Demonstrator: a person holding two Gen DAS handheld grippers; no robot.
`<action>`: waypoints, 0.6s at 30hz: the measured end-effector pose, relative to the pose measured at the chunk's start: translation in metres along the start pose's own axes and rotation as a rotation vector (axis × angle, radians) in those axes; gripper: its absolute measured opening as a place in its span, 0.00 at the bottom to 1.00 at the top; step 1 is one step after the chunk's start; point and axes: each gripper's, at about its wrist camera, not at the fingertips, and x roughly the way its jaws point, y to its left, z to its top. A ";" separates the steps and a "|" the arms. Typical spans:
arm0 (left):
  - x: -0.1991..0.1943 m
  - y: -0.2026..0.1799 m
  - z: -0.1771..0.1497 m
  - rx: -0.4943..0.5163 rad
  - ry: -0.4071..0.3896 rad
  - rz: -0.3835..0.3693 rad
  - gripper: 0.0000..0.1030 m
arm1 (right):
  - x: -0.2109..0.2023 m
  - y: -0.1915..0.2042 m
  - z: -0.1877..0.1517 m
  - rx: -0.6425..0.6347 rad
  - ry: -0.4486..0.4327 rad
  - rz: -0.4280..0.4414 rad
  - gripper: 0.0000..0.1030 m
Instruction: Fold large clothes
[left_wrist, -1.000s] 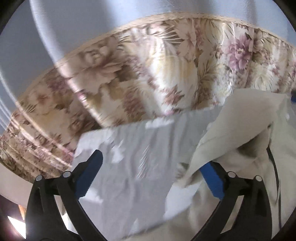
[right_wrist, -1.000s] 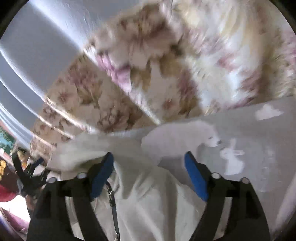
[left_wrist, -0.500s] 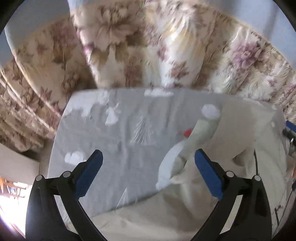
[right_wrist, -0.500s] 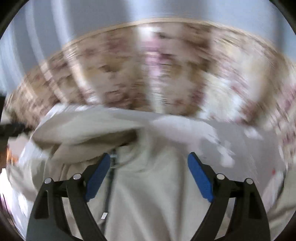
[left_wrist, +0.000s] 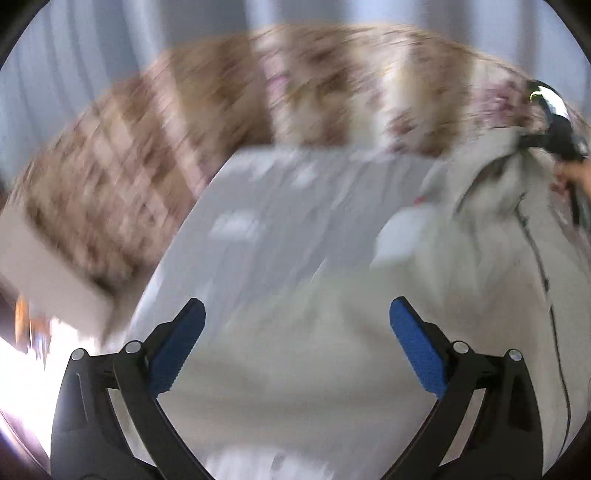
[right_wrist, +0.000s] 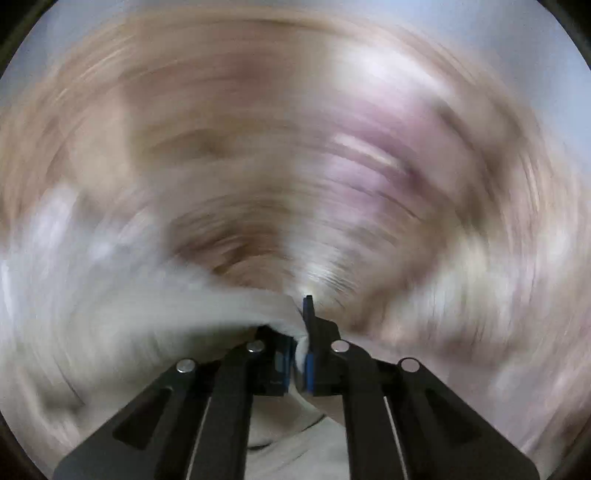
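Observation:
A large cream zip-up garment (left_wrist: 303, 362) lies rumpled on a grey sheet (left_wrist: 288, 206) printed with white shapes. My left gripper (left_wrist: 295, 306) hangs open over the garment's near part, nothing between its blue pads. In the right wrist view, heavily blurred, my right gripper (right_wrist: 301, 332) has its jaws closing, pads pressed on a fold of the cream garment (right_wrist: 221, 306). The left wrist view shows the right gripper's black body (left_wrist: 554, 122) at the far right, lifting that part of the garment, with a hand (left_wrist: 576, 173) behind it.
A floral curtain (left_wrist: 166, 147) hangs behind the grey sheet, with pale blue drapes (left_wrist: 74, 66) above it. A white ledge (left_wrist: 48, 273) and a bright patch sit at the lower left. The garment's dark zip (left_wrist: 535, 251) runs down its right side.
My right gripper's jaws went from wide open to closed on a fold of the cream garment. The left gripper swept sideways over the sheet and now sits above the garment, still open.

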 end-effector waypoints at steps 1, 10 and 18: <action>-0.001 0.014 -0.018 -0.044 0.025 0.014 0.96 | 0.007 -0.030 0.002 0.119 0.046 -0.007 0.12; 0.037 0.100 -0.083 -0.407 0.168 0.014 0.96 | -0.088 -0.117 -0.058 0.120 -0.056 0.186 0.80; 0.068 0.118 -0.060 -0.591 0.102 0.005 0.90 | -0.160 -0.159 -0.141 -0.070 -0.108 -0.015 0.84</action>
